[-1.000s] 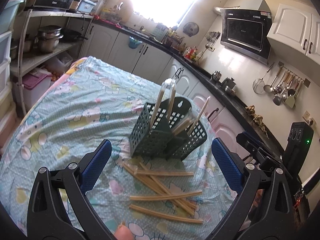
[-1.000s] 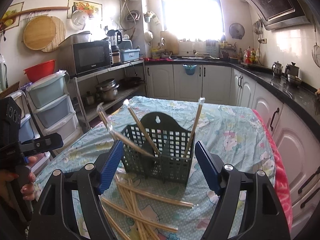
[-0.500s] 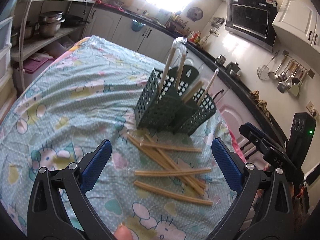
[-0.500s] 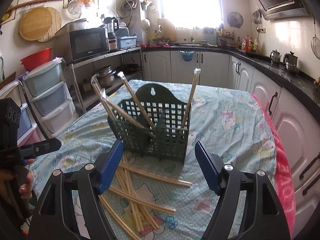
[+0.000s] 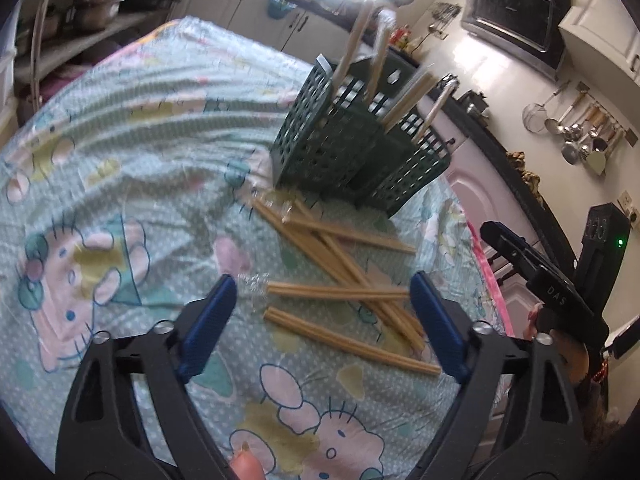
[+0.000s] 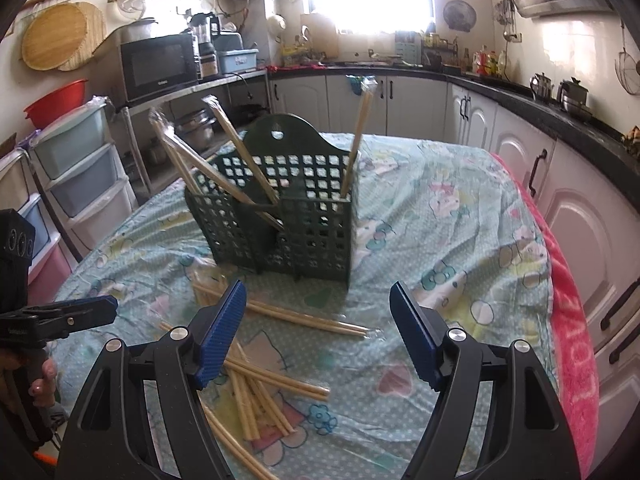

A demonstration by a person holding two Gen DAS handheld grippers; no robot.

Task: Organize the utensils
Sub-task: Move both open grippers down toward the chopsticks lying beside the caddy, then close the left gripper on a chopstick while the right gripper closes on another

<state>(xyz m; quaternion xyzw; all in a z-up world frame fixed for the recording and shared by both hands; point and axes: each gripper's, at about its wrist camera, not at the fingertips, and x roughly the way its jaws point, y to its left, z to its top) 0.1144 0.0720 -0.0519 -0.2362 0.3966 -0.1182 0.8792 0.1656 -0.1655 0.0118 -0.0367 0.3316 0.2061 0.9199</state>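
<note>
Left gripper: your fingers are closing, nothing pinched yet.
Right gripper: fingers apart, empty.
Risk: crossed chopsticks may scatter; the holder could tip.

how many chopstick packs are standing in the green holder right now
4. In the holder: two lean out over its left side, one leans left at centre, and one stands near-upright in the right compartment. Shorter ones inside could be hidden.
</note>
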